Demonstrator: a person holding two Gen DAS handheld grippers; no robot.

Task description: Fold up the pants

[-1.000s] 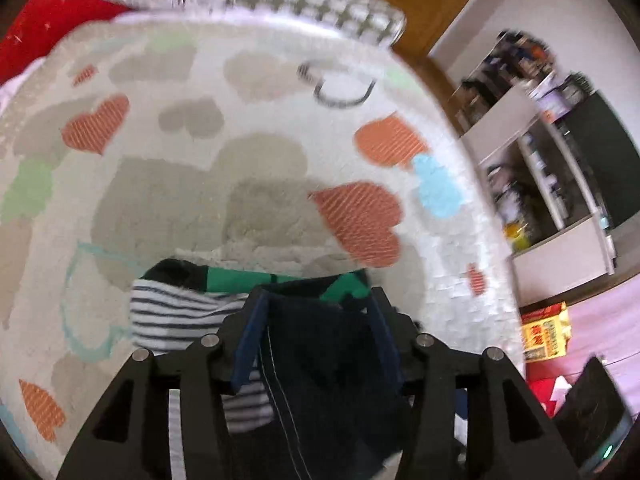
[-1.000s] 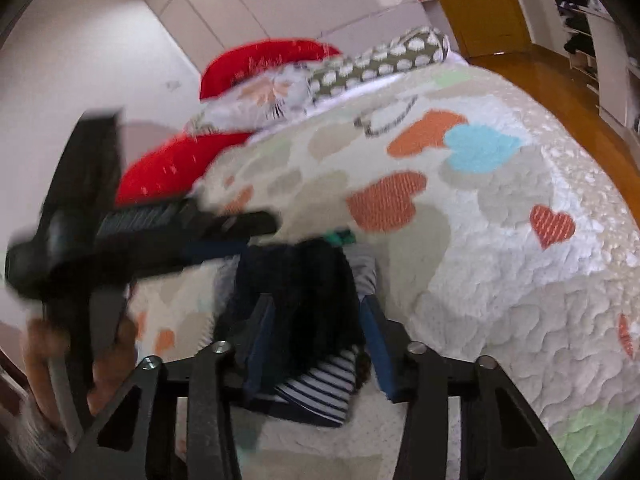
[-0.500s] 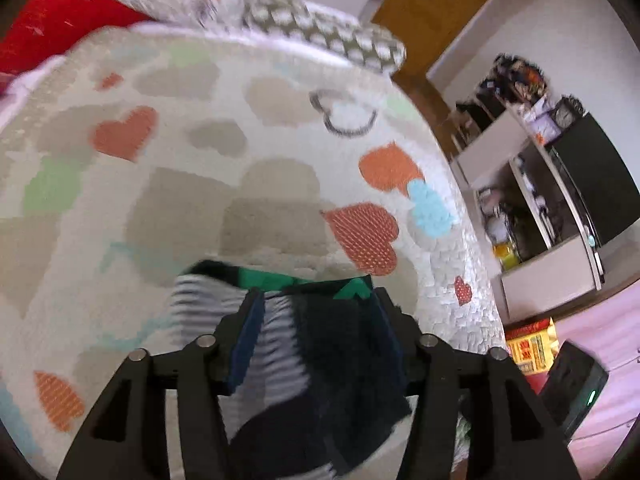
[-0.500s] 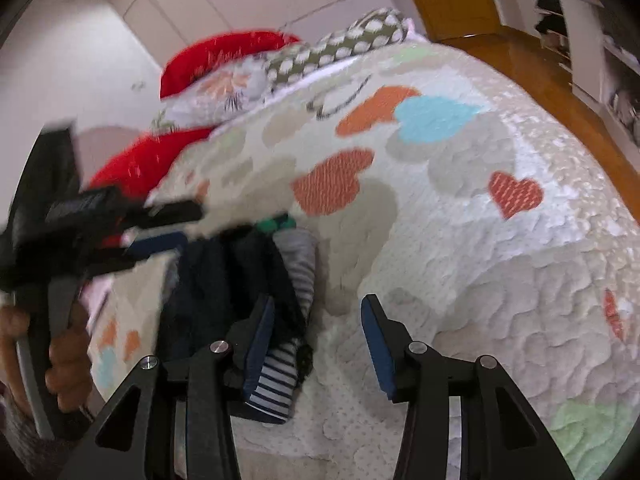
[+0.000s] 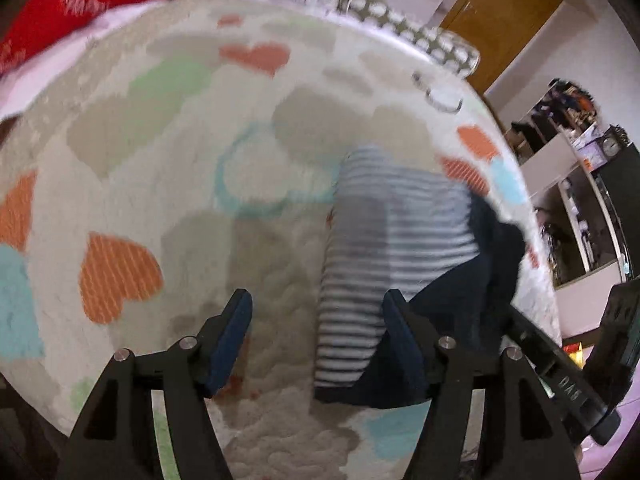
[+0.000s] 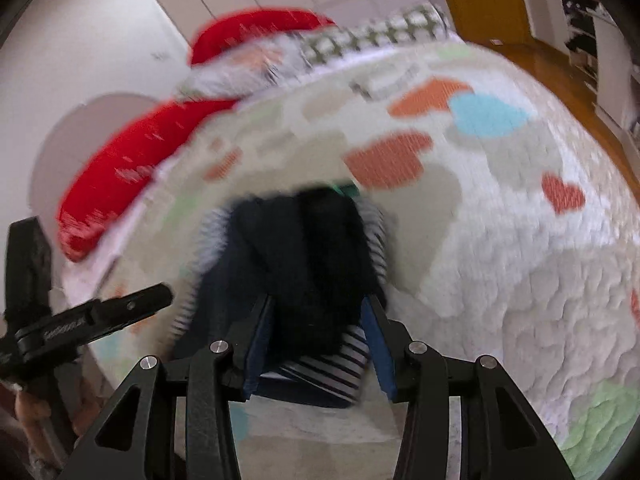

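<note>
While both sets of jaws are opening, the pants [image 5: 400, 240] lie in a compact dark-and-striped bundle on the heart-print quilt [image 5: 160, 160], near its front edge. Seen from the left gripper [image 5: 316, 336], the bundle sits off to the right of the gap: its striped end reaches just inside the right-hand finger, and between the pads there is mostly bare quilt, so this gripper holds nothing. The right gripper [image 6: 318, 344] straddles the near end of the pants [image 6: 304, 264], cloth between its blue pads; blur hides whether they still press. The bundle's long axis runs away from the right gripper towards the pillows [image 6: 372, 28]. I judge the right hand nearer for any further tidying.
</note>
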